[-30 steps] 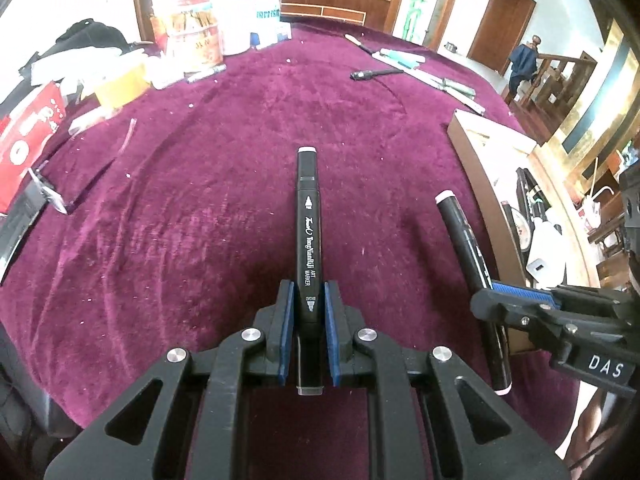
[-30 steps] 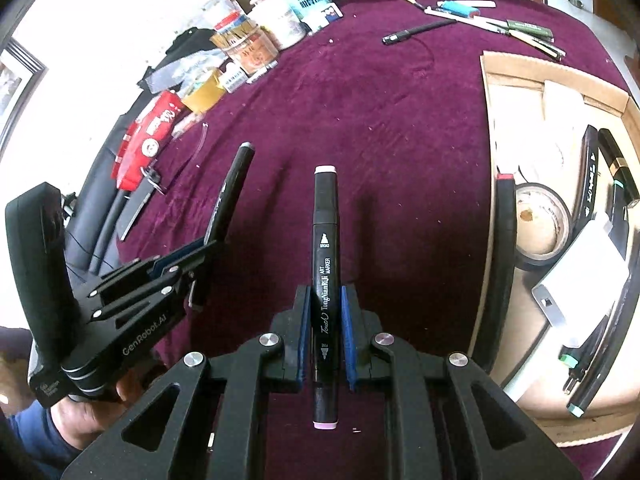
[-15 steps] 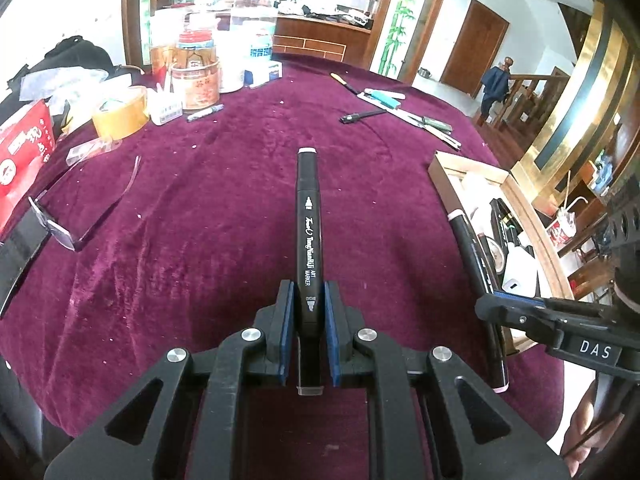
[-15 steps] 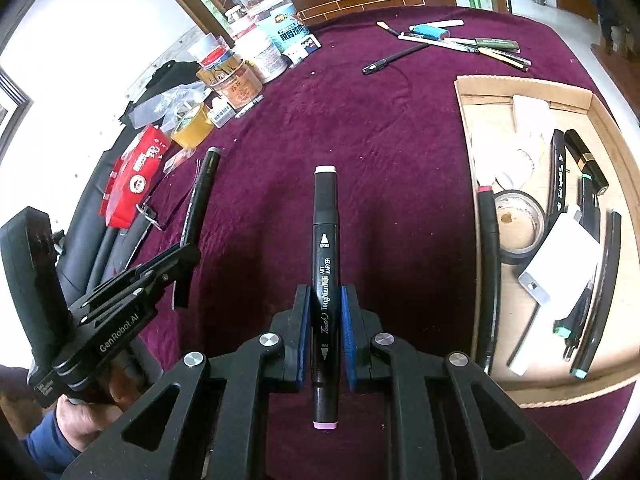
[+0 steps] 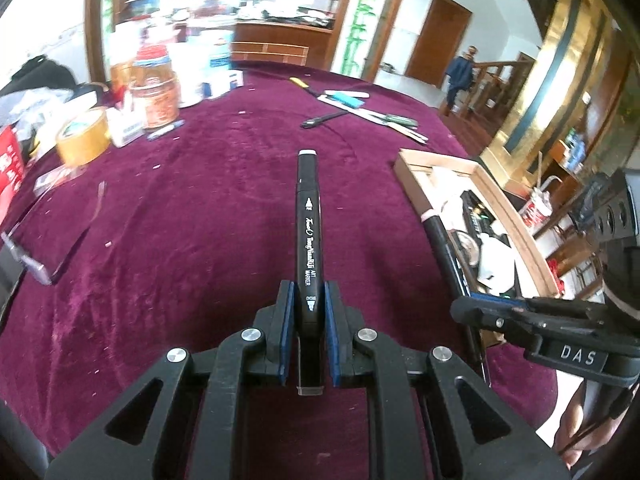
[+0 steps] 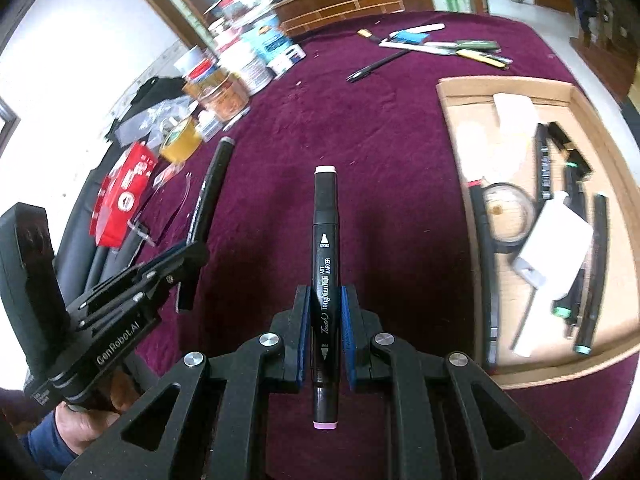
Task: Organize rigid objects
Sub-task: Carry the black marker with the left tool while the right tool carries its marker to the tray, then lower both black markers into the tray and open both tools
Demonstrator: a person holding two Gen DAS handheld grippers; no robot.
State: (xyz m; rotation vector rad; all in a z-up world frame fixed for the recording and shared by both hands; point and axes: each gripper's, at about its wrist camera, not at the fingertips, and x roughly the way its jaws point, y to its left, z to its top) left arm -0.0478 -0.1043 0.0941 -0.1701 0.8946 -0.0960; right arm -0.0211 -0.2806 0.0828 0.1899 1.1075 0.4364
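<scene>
My left gripper [image 5: 308, 300] is shut on a black art marker [image 5: 308, 232] with a pale grey cap, which points away over the maroon tablecloth [image 5: 192, 240]. My right gripper [image 6: 325, 304] is shut on a second black marker [image 6: 326, 240] with pink ends. Each gripper also shows in the other's view: the right gripper [image 5: 468, 308] beside the cardboard tray [image 5: 508, 200], and the left gripper [image 6: 192, 252] with its marker [image 6: 212, 184] off to the left. The tray [image 6: 500, 84] holds several markers, a tape roll [image 6: 506, 216] and a white box [image 6: 552, 244].
Jars [image 5: 156, 92], a yellow tape roll [image 5: 82, 136] and a red packet [image 6: 124, 192] crowd the table's far left. Several pens and knives [image 5: 360, 108] lie at the far edge. A person [image 5: 460, 76] stands by the stairs in the background.
Both grippers have tilted upward and the left one has risen, so more of the room and the tray shows. Each keeps its marker clamped.
</scene>
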